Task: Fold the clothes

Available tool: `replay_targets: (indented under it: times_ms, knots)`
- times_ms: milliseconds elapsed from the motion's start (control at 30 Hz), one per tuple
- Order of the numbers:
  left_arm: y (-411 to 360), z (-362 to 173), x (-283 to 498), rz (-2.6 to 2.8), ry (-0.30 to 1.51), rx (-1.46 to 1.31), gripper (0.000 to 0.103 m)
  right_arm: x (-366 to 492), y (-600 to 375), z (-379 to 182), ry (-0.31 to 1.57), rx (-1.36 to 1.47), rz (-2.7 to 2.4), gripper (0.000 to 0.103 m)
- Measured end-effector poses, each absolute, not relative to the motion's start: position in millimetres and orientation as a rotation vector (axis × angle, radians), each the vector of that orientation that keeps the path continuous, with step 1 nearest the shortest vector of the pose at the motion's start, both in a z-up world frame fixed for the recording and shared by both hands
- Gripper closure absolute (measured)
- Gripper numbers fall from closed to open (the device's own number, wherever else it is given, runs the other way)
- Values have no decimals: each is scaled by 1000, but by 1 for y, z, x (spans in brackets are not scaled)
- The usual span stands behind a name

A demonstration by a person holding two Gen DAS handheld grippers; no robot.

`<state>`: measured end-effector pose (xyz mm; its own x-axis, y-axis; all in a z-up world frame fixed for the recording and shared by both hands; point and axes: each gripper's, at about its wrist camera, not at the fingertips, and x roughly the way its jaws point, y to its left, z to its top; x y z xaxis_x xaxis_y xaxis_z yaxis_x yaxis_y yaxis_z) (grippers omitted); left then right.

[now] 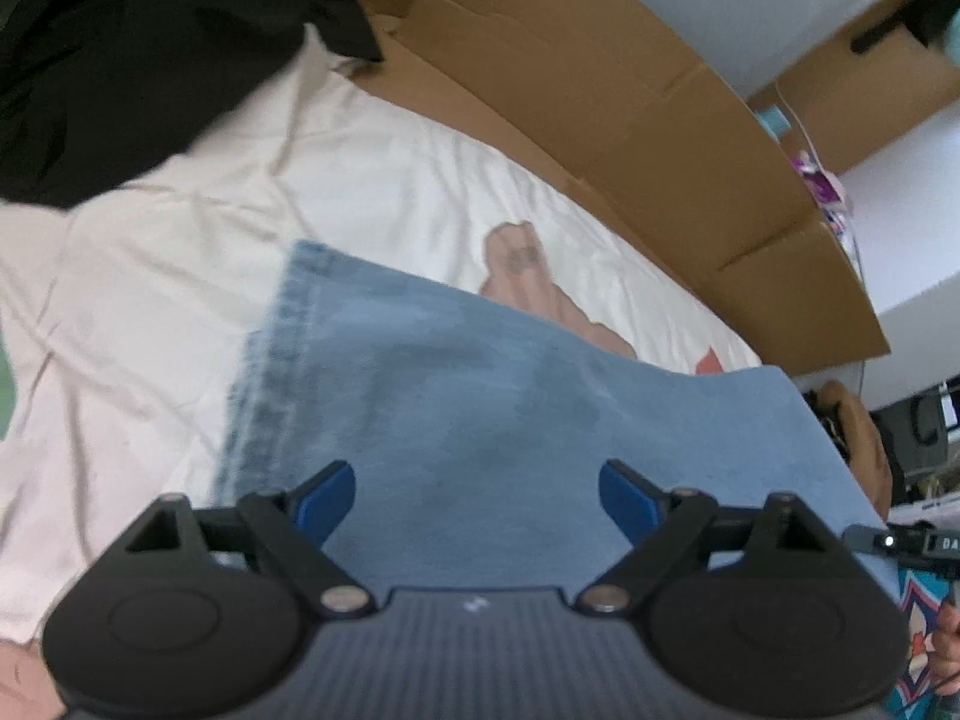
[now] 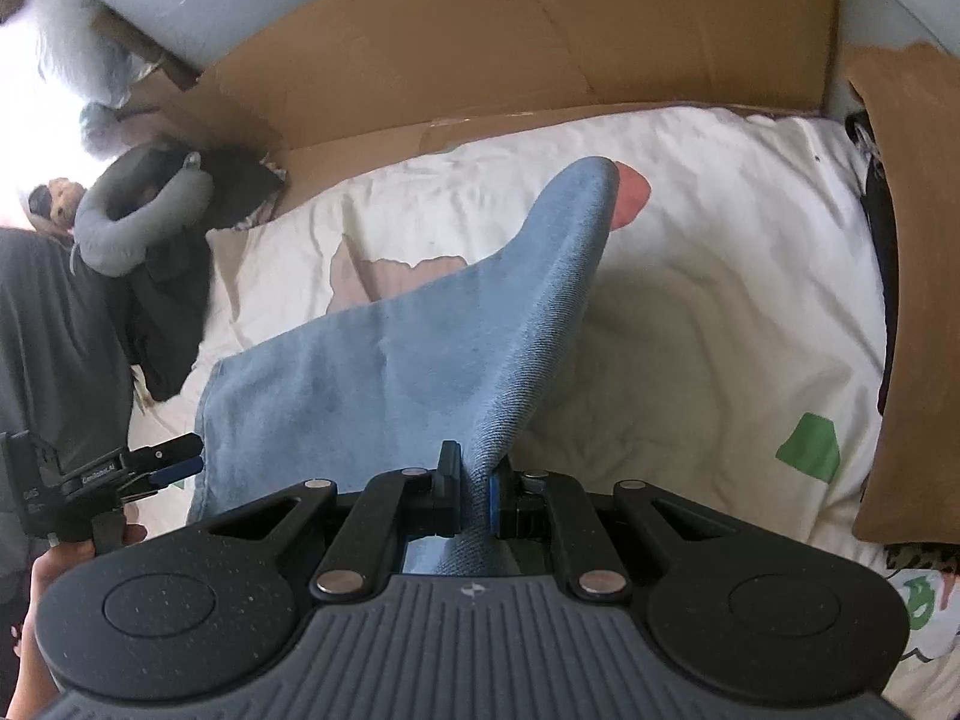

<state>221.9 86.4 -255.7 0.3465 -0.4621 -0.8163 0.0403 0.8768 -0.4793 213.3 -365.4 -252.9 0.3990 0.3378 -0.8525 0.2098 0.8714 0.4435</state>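
White bedding (image 2: 690, 312) with cartoon patches is covering the bed you're working over, and flattened cardboard (image 2: 480, 48) is propping up against the wall behind it. Over on the left, a dark heap of clothes (image 1: 102, 78) is sitting on the sheet, close to the hem end of the jeans (image 1: 456, 408), so a sloppy fold is risking a tangle with it. Your left gripper (image 1: 477, 495) is hovering over the denim with its jaws spread wide and nothing between them; the blue pads (image 1: 327, 495) aren't touching cloth, so that whole side of the jeans is lying loose on the bed. Moving right, your right gripper (image 2: 474, 495) is clamping a pinch of the same denim, and the leg is rising in a curved ridge toward the cardboard. That's the weak spot: you're carrying the fabric on one narrow pinch, and heavy denim could be sliding out of it if you're pulling hard or fast. With the left side unheld, the leg may be dragging, twisting or bunching the bedding underneath instead of landing square. Further right, the brown pillow (image 2: 906, 300) is crowding the edge, leaving little room for a wide swing.
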Motion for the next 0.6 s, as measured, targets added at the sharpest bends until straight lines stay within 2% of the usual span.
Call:
replay_targets:
  times_ms: [400,600]
  knots:
    - [124,-265,208,-290,1147,-511,13,249,-290,-201,1239,245,129,97]
    - [136,-267,208,-288,1118,-550,13,263,-248,-178,1233,187,173,97]
